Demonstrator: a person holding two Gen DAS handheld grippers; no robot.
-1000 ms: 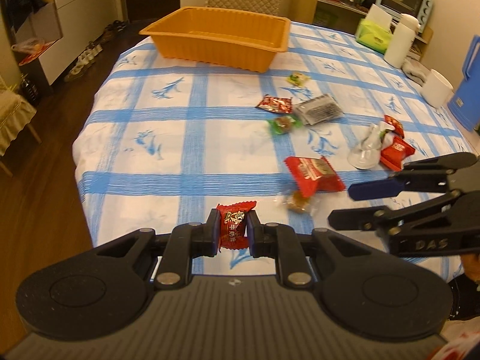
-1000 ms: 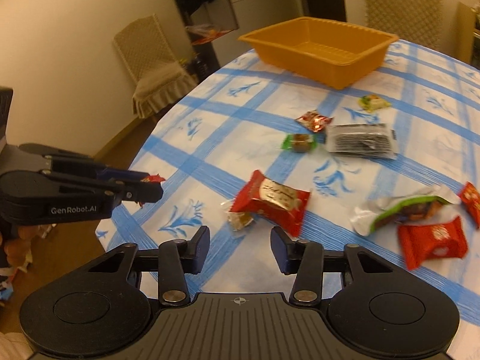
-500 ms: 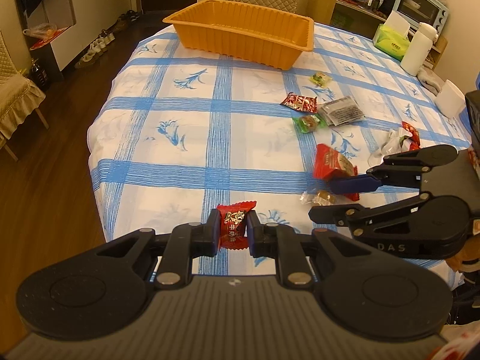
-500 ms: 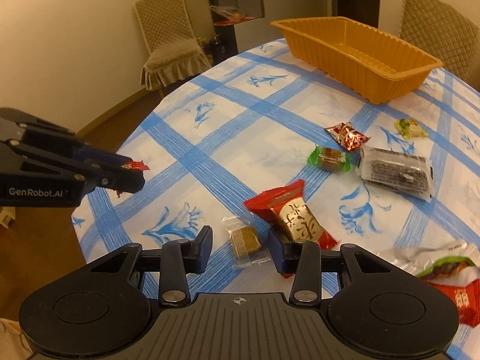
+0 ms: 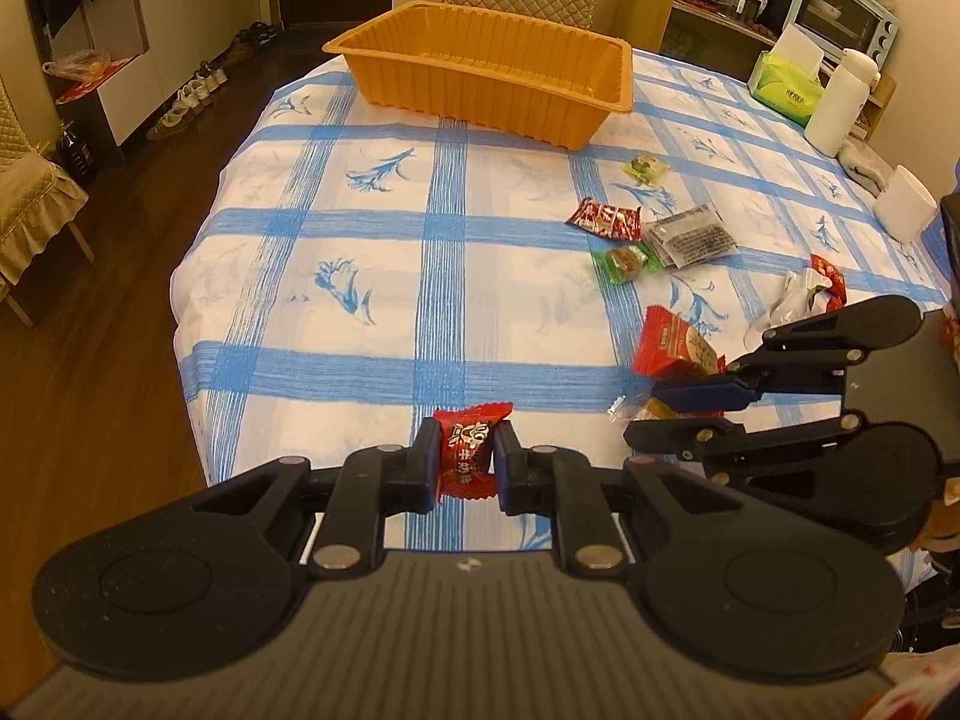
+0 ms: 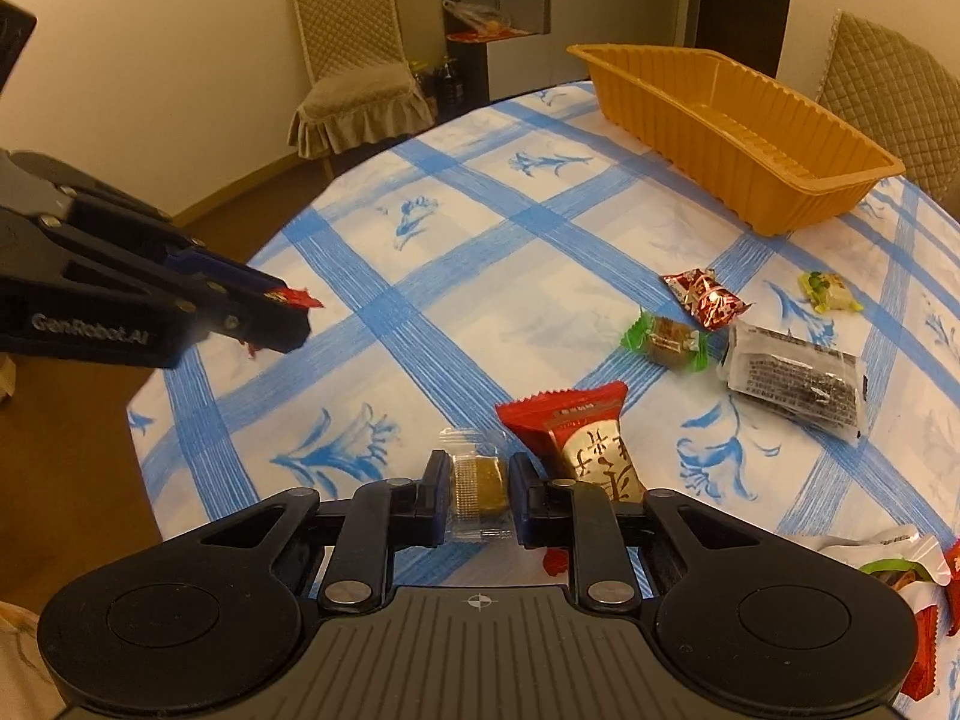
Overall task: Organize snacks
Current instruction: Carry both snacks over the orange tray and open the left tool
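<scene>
My left gripper [image 5: 467, 461] is shut on a small red candy [image 5: 471, 450] and holds it above the near table edge; it also shows in the right wrist view [image 6: 288, 315]. My right gripper [image 6: 479, 489] has its fingers around a clear-wrapped brown snack [image 6: 478, 486] lying on the cloth, close on both sides. A red packet [image 6: 579, 441] lies just right of it. The orange tray [image 5: 480, 69] stands empty at the far side. More snacks lie mid-table: a green-wrapped one [image 5: 627, 261], a red foil one [image 5: 603, 217], a grey packet [image 5: 696, 235].
A blue-checked cloth covers the table [image 5: 360, 240]. A tissue box [image 5: 786, 84], a white bottle [image 5: 843, 102] and a white cup [image 5: 903, 210] stand at the far right. Chairs [image 6: 354, 60] stand around the table. More wrapped snacks [image 6: 900, 564] lie near the right edge.
My right gripper moved left and down onto the clear-wrapped brown snack and its fingers narrowed around it. My left gripper rose and drew back with the red candy.
</scene>
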